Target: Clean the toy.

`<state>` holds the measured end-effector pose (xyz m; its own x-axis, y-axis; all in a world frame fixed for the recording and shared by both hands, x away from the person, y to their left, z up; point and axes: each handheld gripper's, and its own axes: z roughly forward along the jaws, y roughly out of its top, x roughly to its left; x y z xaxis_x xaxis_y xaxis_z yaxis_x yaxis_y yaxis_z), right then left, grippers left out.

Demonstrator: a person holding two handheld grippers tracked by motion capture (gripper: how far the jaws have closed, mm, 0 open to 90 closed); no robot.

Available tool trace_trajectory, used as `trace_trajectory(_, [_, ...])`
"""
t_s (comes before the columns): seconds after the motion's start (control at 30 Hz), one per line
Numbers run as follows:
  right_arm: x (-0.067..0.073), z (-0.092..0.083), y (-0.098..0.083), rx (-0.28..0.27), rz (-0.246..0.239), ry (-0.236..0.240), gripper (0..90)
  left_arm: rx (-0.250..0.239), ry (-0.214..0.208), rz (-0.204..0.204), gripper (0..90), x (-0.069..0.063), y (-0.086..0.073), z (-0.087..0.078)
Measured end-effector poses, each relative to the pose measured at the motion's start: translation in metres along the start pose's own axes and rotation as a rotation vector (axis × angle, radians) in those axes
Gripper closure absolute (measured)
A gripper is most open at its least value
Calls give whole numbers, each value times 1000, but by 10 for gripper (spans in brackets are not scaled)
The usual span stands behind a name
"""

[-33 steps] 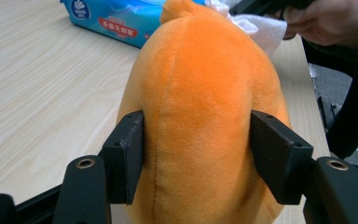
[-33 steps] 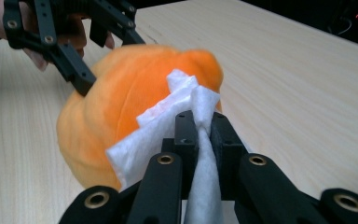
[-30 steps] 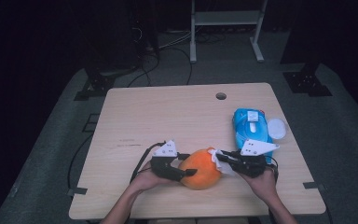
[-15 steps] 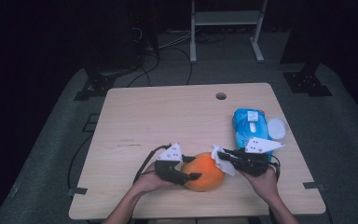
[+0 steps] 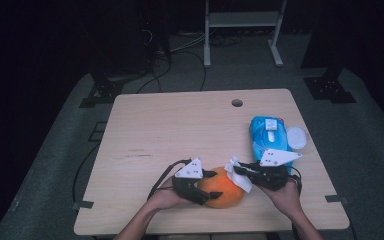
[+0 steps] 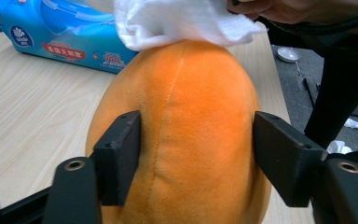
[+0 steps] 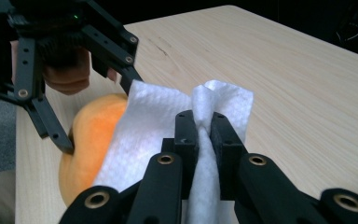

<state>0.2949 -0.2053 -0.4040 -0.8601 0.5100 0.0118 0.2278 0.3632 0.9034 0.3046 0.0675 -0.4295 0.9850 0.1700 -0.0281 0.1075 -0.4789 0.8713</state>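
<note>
Orange plush point(image 5: 222, 189) is seen low centre of the high view, lying on the desk point(image 5: 180, 125) near its front edge. It is being wiped with a white wipe point(image 5: 237, 172).

Left hand-held gripper point(image 5: 205, 189): its jaws have just been opening, and are now about half open. In the left gripper view the plush point(image 6: 186, 135) sits between them; the left pad is at the fabric, while a gap is visible at the right pad. It is judged loosely bracketed, not clamped.

Right hand-held gripper point(image 5: 240, 172): jaws are fully closed on a bunched fold of the wipe point(image 7: 200, 116), as seen centre of the right gripper view. The wipe is draped over the plush's top end, touching it.

Compared with a second ago, the left gripper has been shifted slightly right and wraps further round the plush; the wipe is kept on the same end.

Reading: the hold is being relaxed, probably so the plush can be turned or re-gripped for a fresh face. Risk: the plush may slide under wipe pressure while unclamped.

Blue wipe pack point(image 5: 269, 135) lies right of centre, apart from the plush.
</note>
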Motion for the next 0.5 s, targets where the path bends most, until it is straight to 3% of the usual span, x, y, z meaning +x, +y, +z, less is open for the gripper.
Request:
trace_trajectory(0.17, [13,5,9,-7,-43,34,823,-2,21,-12,283,-1,0,3])
trace_trajectory(0.27, [15,7,10,14,-71,27,823,3,27,-9,290,-1,0,2])
trace_trajectory(0.5, [-1,-9,-5,26,-6,-20,824,-3,41,-24,302,2,-1,1])
